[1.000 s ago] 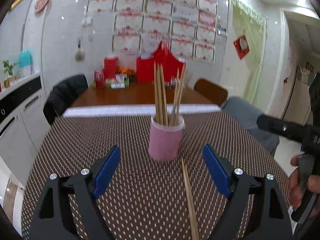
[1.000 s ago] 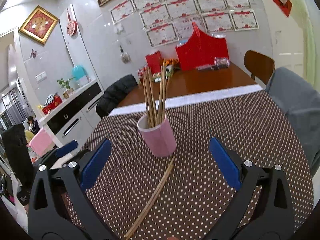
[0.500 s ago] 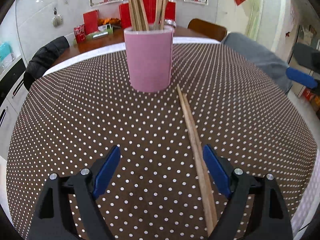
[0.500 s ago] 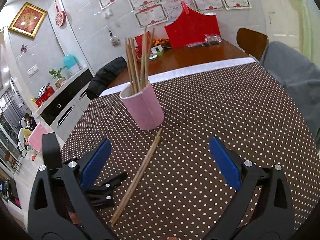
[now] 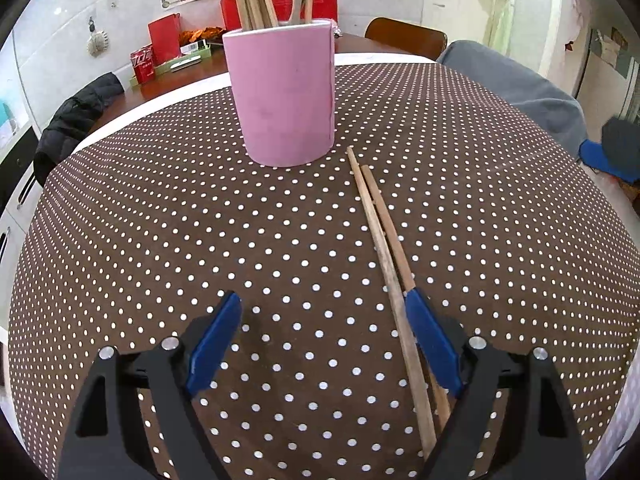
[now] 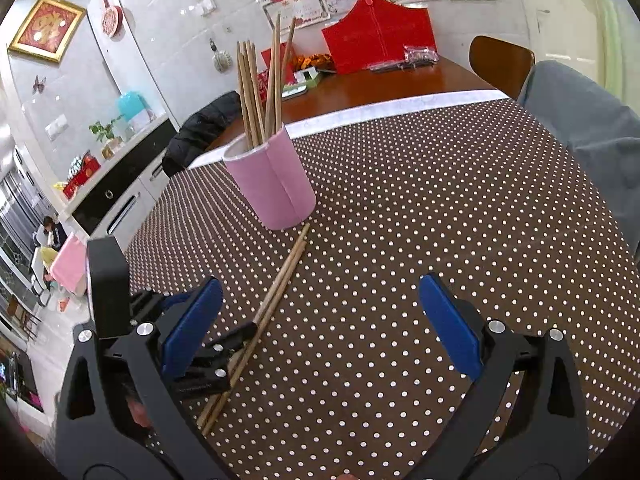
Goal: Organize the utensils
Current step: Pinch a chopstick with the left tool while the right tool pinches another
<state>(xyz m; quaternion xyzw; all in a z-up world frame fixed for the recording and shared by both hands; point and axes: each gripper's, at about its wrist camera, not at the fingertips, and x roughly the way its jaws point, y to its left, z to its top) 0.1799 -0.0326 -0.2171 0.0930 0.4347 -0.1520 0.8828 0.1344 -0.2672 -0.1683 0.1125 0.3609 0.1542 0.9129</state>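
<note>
The left hand-held gripper (image 5: 324, 336) sits low over the near part of the tabletop (image 5: 140, 240), its jaws spread wide and holding nothing. The pair of loose chopsticks (image 5: 384, 256) lies flat on the dotted cloth, side by side and touching, just inside this gripper's right finger (image 5: 430, 344); the right-hand stick passes under that finger's tip. Their long axis runs away from the gripper toward the pink cup (image 5: 284, 92), the far tips ending just beside the cup's base at its right. The cup stands upright toward the middle of the tabletop, already filled with upright chopsticks.

To the right, the right hand-held gripper (image 6: 320, 316) is also released and empty, hovering higher and well apart from the pair. The left one is clearly nearer, so the pick looks to be its job: it likely needs a small shift rightward to centre the sticks before closing across them.
</note>
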